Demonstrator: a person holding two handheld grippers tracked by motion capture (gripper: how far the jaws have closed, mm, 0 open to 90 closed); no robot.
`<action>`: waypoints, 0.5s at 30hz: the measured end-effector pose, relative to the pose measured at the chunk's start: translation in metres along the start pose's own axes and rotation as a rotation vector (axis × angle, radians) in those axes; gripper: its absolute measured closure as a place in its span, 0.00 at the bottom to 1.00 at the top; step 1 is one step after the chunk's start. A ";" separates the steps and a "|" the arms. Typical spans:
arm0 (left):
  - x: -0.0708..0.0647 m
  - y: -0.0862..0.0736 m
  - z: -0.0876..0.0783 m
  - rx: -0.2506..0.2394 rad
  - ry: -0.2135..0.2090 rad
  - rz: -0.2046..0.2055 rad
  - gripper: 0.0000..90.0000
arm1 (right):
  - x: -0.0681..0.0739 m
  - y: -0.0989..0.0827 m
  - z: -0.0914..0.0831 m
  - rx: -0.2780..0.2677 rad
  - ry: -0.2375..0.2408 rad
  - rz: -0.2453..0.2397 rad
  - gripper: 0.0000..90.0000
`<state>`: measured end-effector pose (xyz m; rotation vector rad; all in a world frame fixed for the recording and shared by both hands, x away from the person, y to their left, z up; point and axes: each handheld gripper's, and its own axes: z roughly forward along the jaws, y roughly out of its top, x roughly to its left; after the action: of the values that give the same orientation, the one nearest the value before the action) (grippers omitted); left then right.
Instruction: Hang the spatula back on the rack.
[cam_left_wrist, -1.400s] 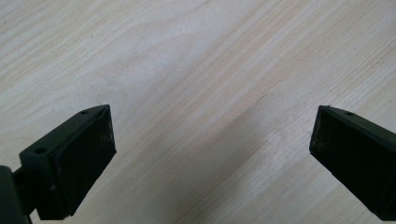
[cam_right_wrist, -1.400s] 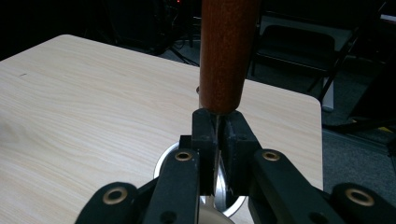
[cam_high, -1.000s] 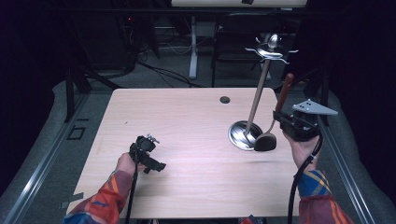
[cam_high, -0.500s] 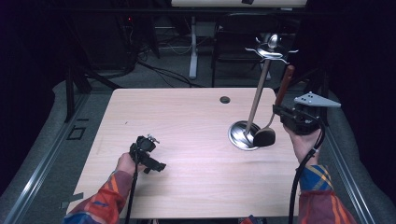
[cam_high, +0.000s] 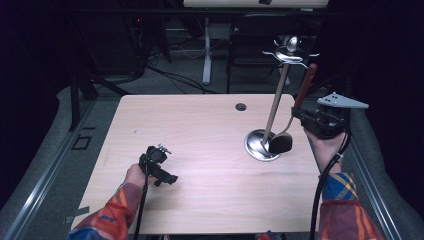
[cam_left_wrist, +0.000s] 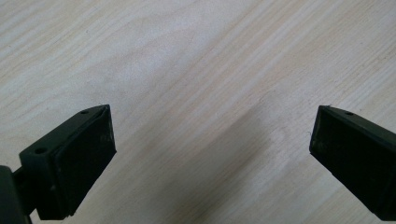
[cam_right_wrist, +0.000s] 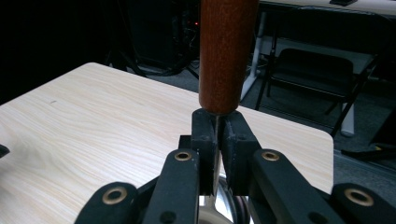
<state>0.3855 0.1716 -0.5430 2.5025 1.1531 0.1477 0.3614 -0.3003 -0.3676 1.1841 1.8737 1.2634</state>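
Observation:
A ladle with a red-brown wooden handle (cam_high: 305, 84) and a black head (cam_high: 281, 142) is held upright at the table's right edge. My right gripper (cam_high: 300, 115) is shut on the thin metal shank just under that handle (cam_right_wrist: 227, 51); in the right gripper view its jaws (cam_right_wrist: 218, 140) are pressed together. The black head hangs over the round metal base (cam_high: 257, 147) of a hook stand, whose pole (cam_high: 276, 107) leans up to hooks (cam_high: 290, 52). My left gripper (cam_high: 161, 167) rests low over the wooden table (cam_high: 200, 130), open, with bare wood between its jaws (cam_left_wrist: 212, 154).
A small black grommet (cam_high: 241, 106) sits near the table's far edge. Behind the table are a dark chair (cam_high: 250, 45), a white desk leg (cam_high: 206, 55) and cables on the floor. The right hand hangs just off the table's right edge.
My right gripper has risen a little and drawn back with the ladle, so the black head sits higher over the stand's base. The left gripper has not moved.

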 end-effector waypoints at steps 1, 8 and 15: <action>0.000 0.000 0.000 0.001 -0.001 -0.001 0.00 | -0.001 0.001 0.000 0.000 0.003 0.001 0.94; 0.000 0.000 0.000 0.001 -0.001 0.000 0.00 | 0.000 0.004 0.000 -0.006 0.020 -0.009 0.94; 0.000 0.000 0.001 0.006 0.000 0.002 0.00 | -0.004 0.006 0.001 0.006 0.038 0.007 0.94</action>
<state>0.3854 0.1711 -0.5437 2.5086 1.1527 0.1457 0.3662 -0.3023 -0.3629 1.1788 1.9031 1.2932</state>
